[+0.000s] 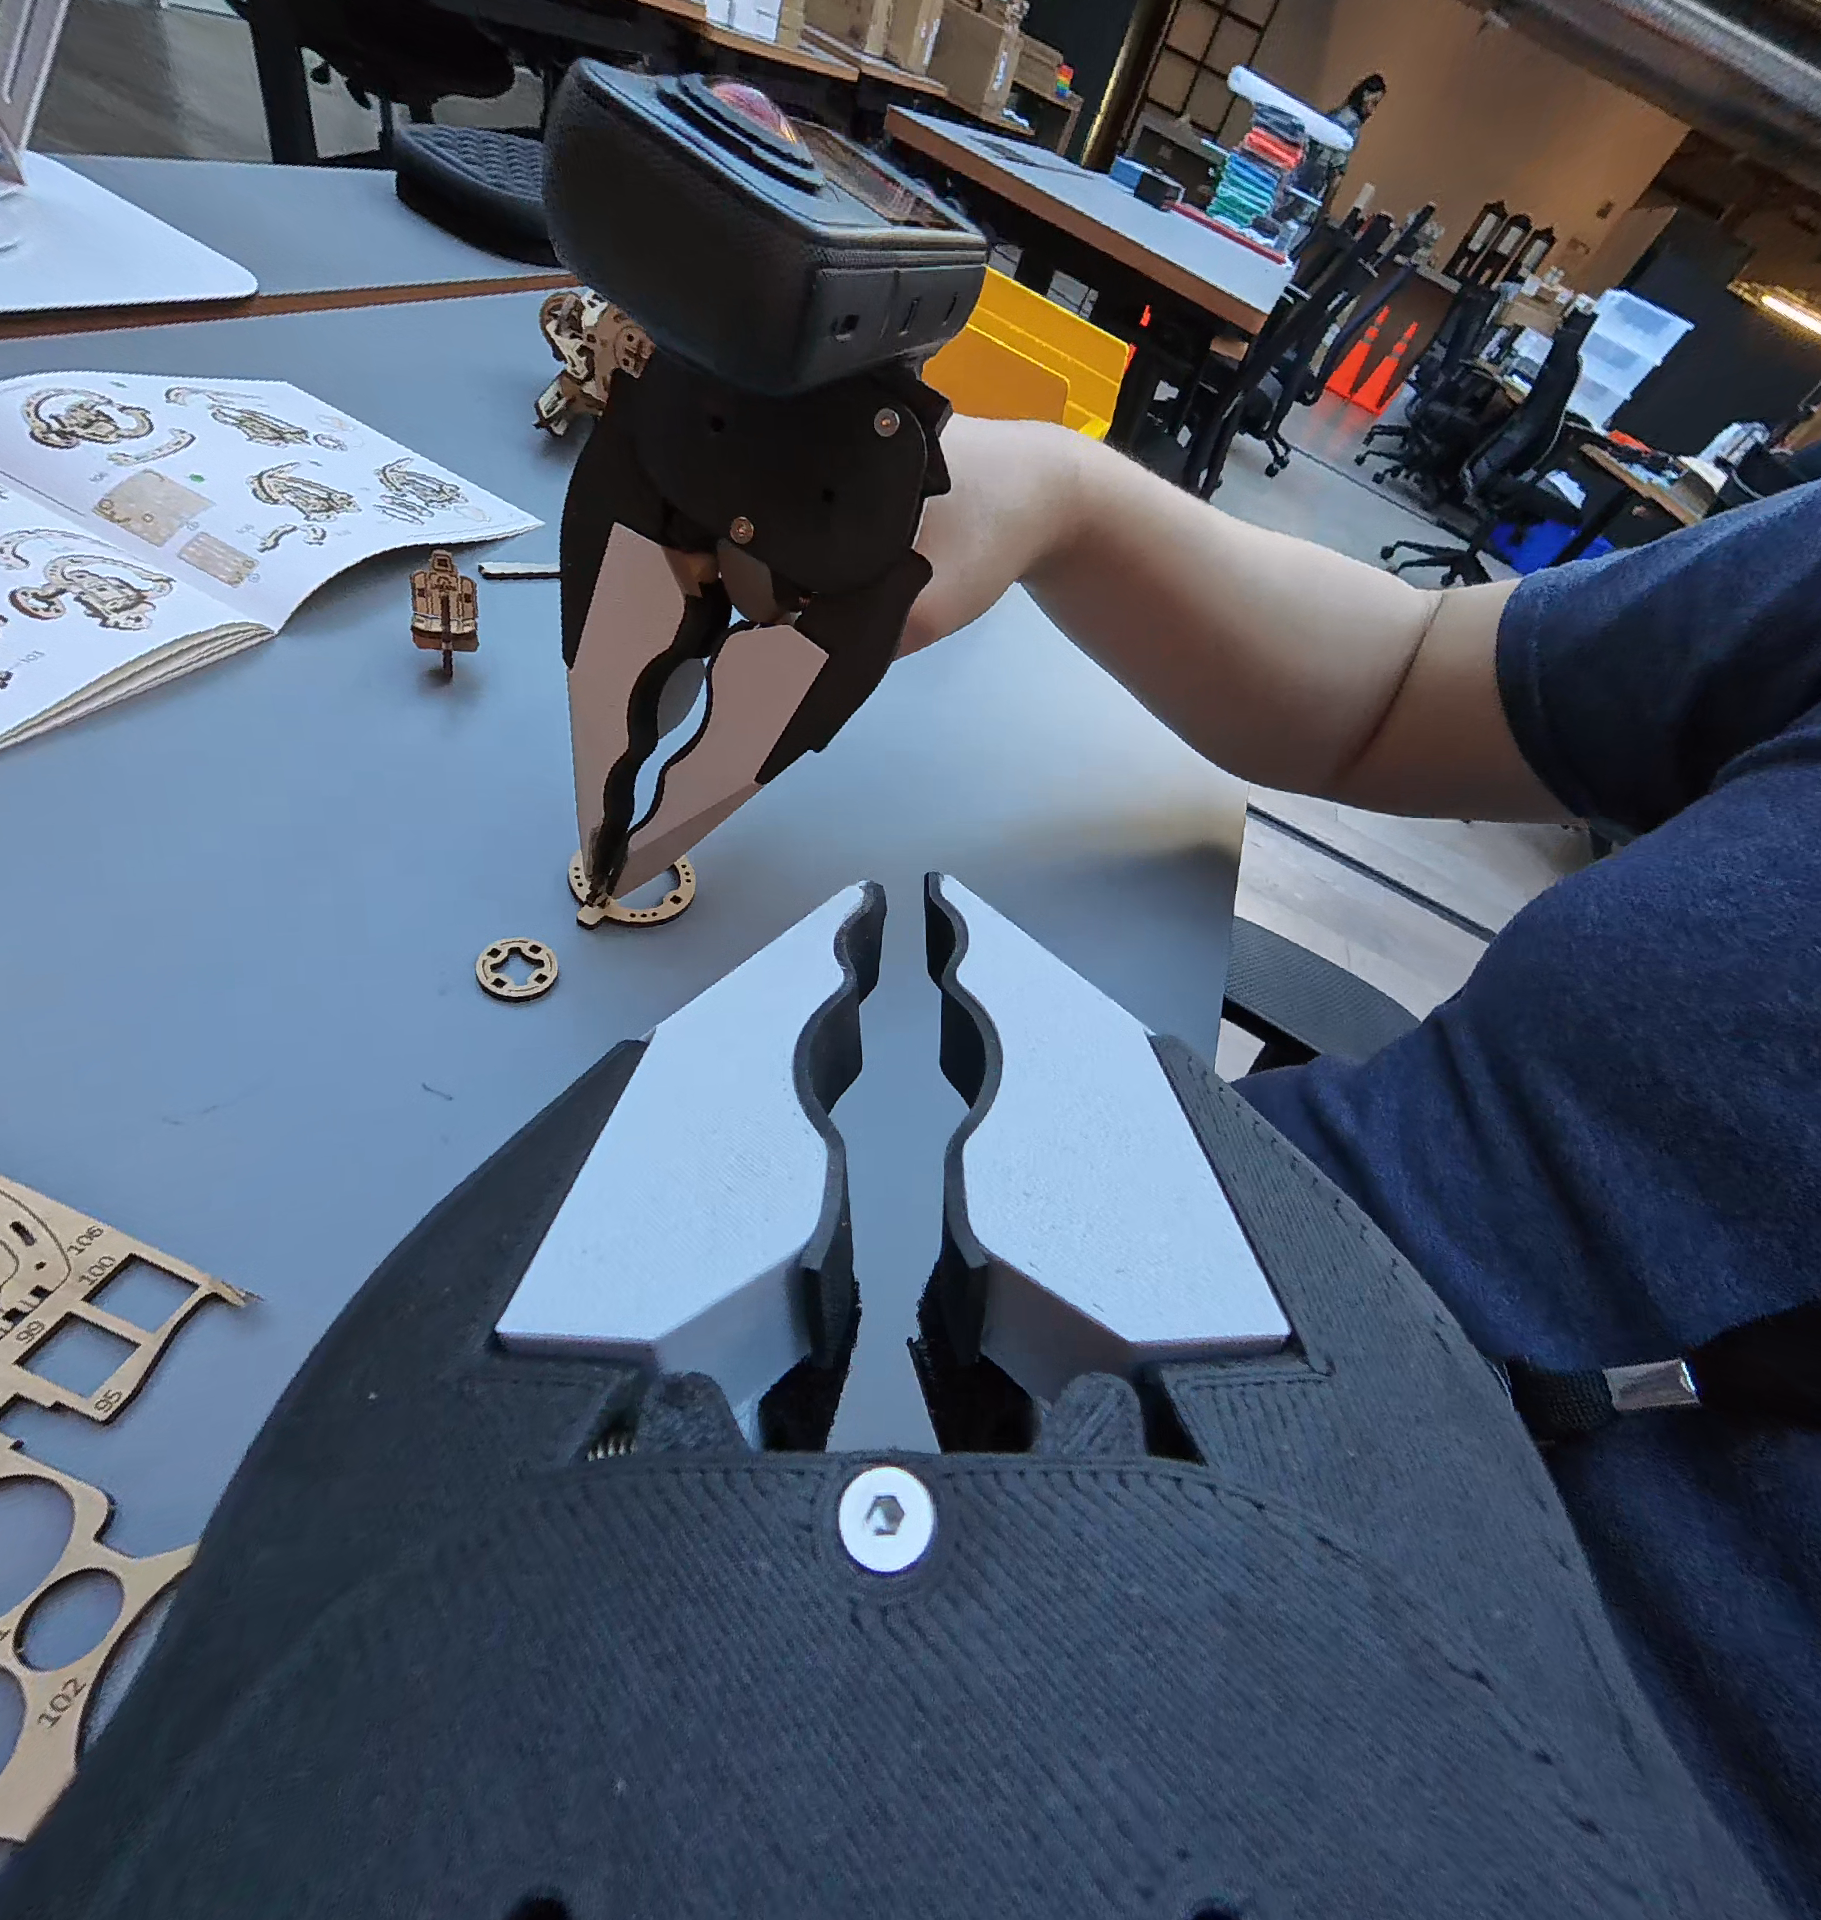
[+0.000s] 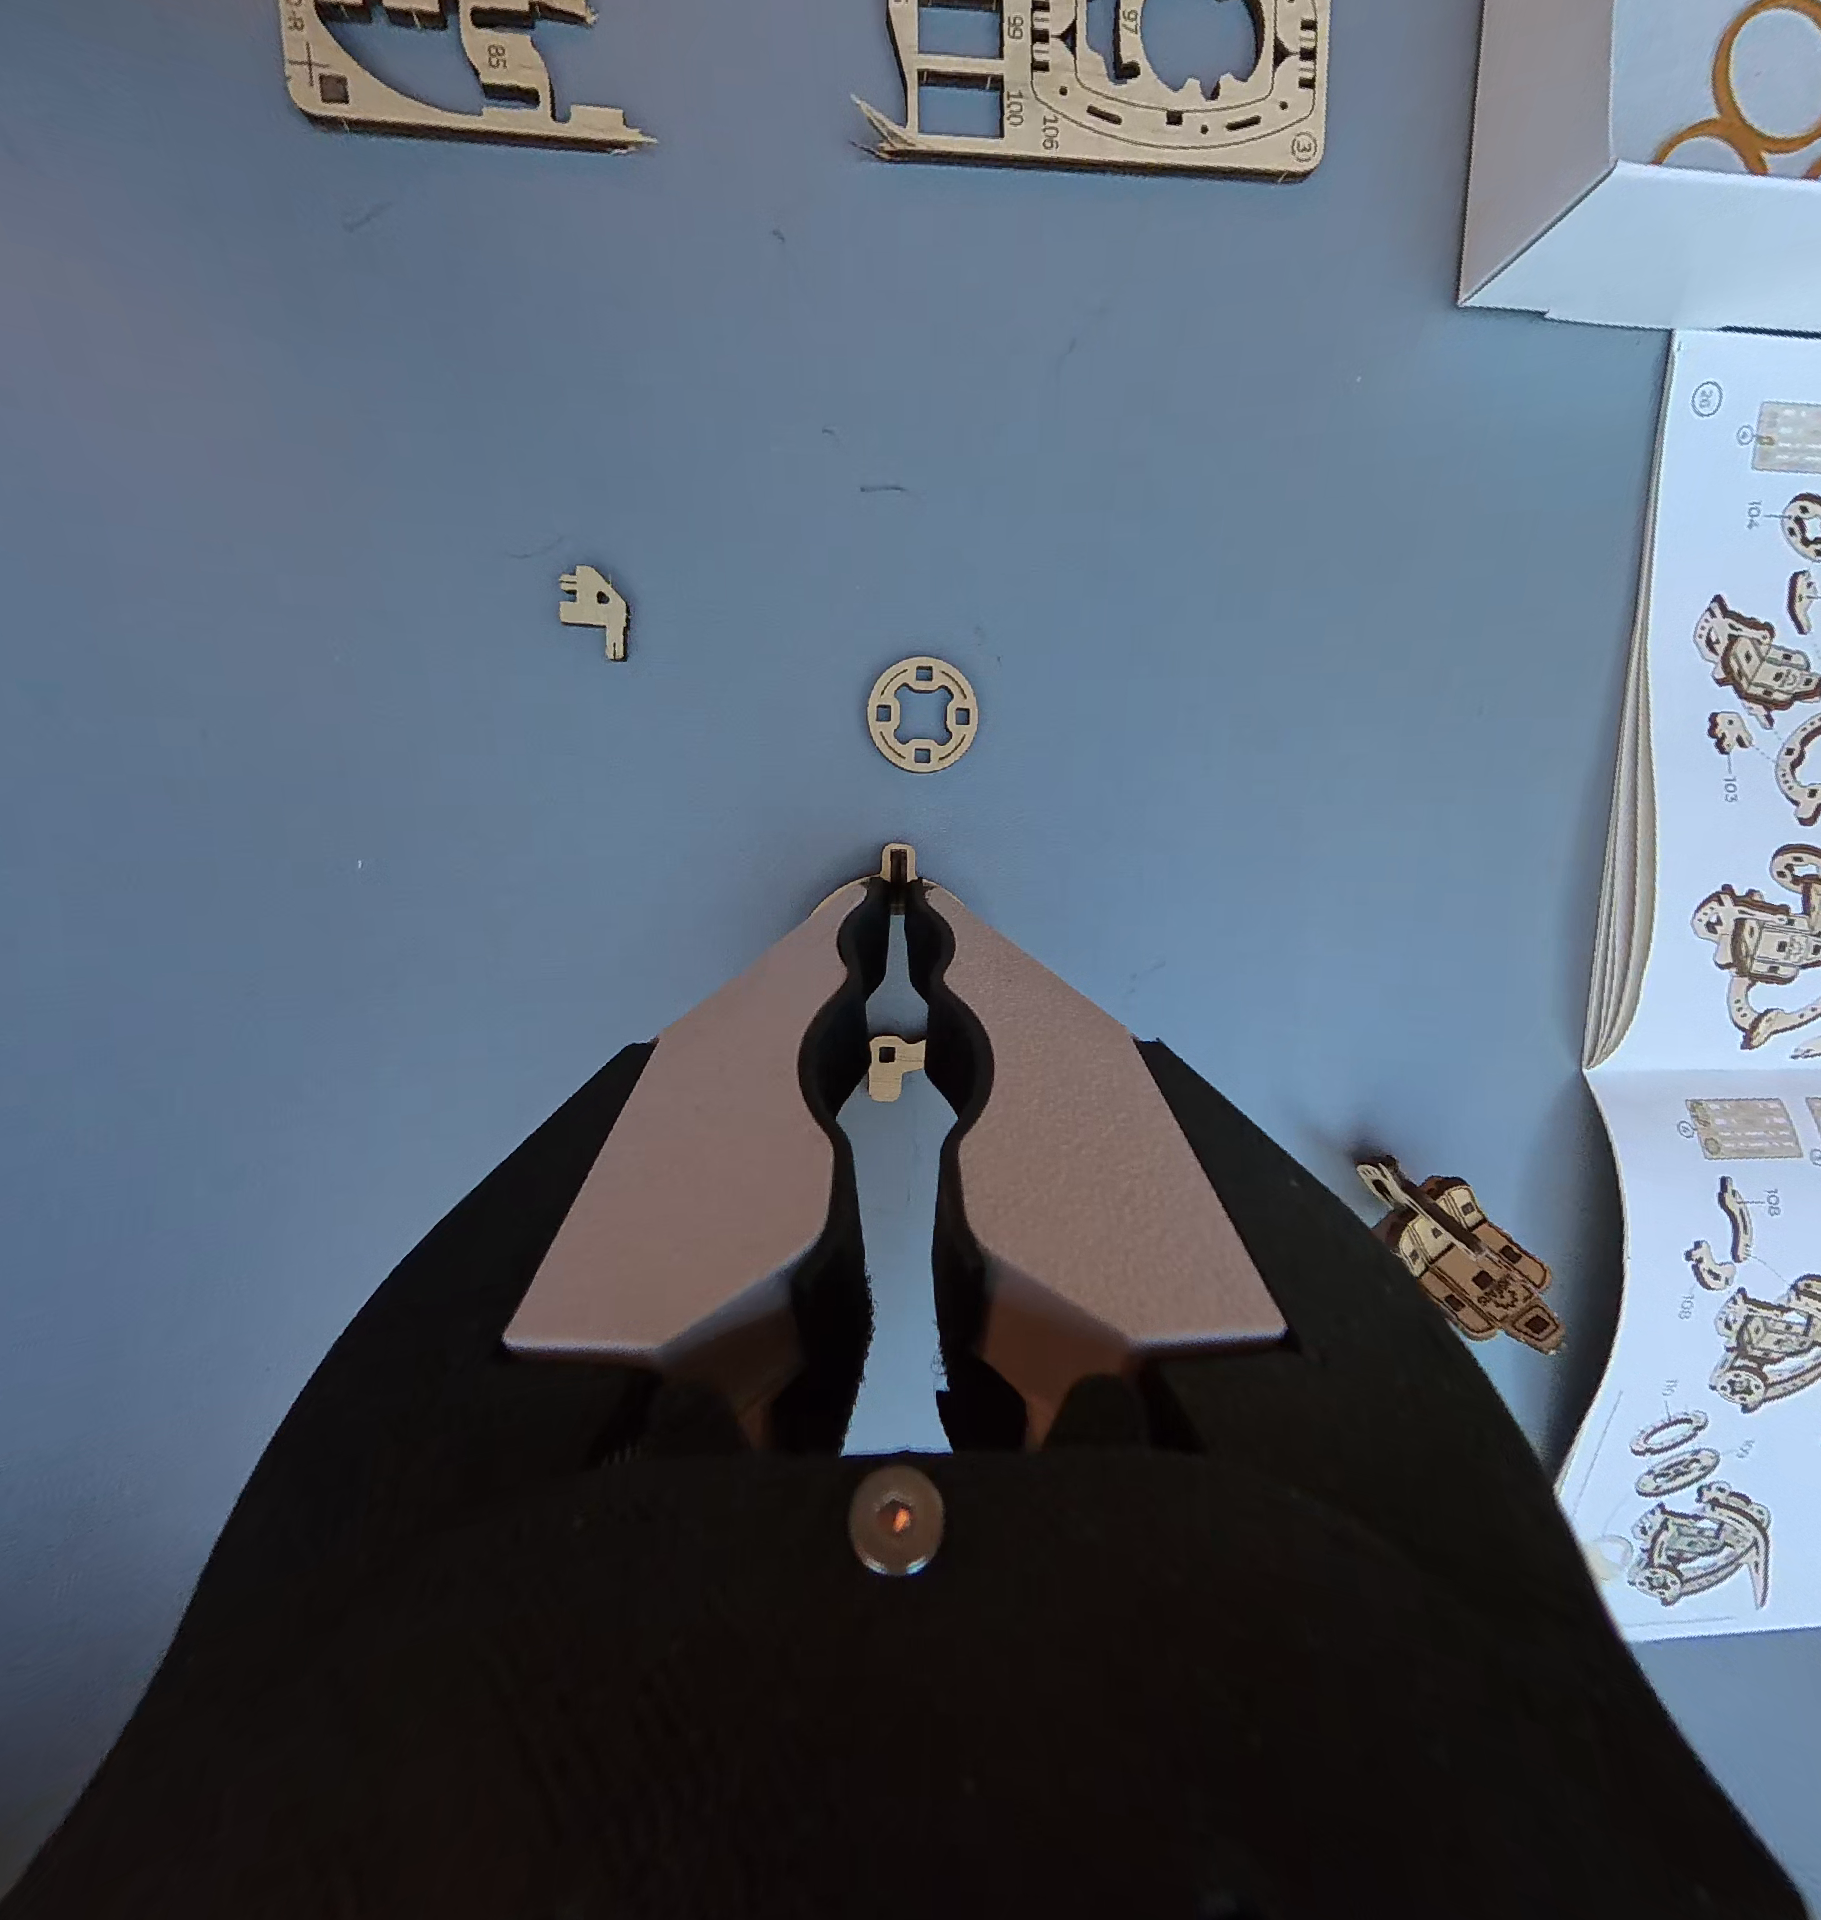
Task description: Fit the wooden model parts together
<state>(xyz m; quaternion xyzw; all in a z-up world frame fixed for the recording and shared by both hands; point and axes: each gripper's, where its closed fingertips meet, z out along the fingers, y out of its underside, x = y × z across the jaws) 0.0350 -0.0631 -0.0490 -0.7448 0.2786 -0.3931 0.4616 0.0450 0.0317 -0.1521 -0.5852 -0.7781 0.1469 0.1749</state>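
**Operator:** Wooden model parts are spread over the grey table (image 1: 314, 935). The one I'm working is the horseshoe-shaped ring (image 1: 648, 900), lying flat near the table's middle. My right gripper (image 1: 605, 883) stands almost upright over it, tips down on its rim.

**Observer:** Pinching it, or just resting?

**Operator:** Pinching, I judge. In the right wrist view the fingers are nearly pressed together, and a small tab of the ring (image 2: 898, 864) pokes out just past the tips. I came in steeply because a thin flat piece offers only its edge to grab.

**Observer:** And the left?

**Operator:** My left gripper (image 1: 904, 896) hovers just beside the ring with a narrow gap between its fingers, holding nothing. I keep it near so it can take the mating piece.

**Observer:** Which is?

**Operator:** Probably the small notched ring (image 2: 922, 714), lying close ahead of the right tips. A small bracket piece (image 2: 594, 613) lies farther off, the half-built sub-assembly (image 2: 1457, 1257) sits beside the open instruction booklet (image 2: 1758, 935), and the punched-out sheets (image 2: 1093, 94) wait at the far edge.
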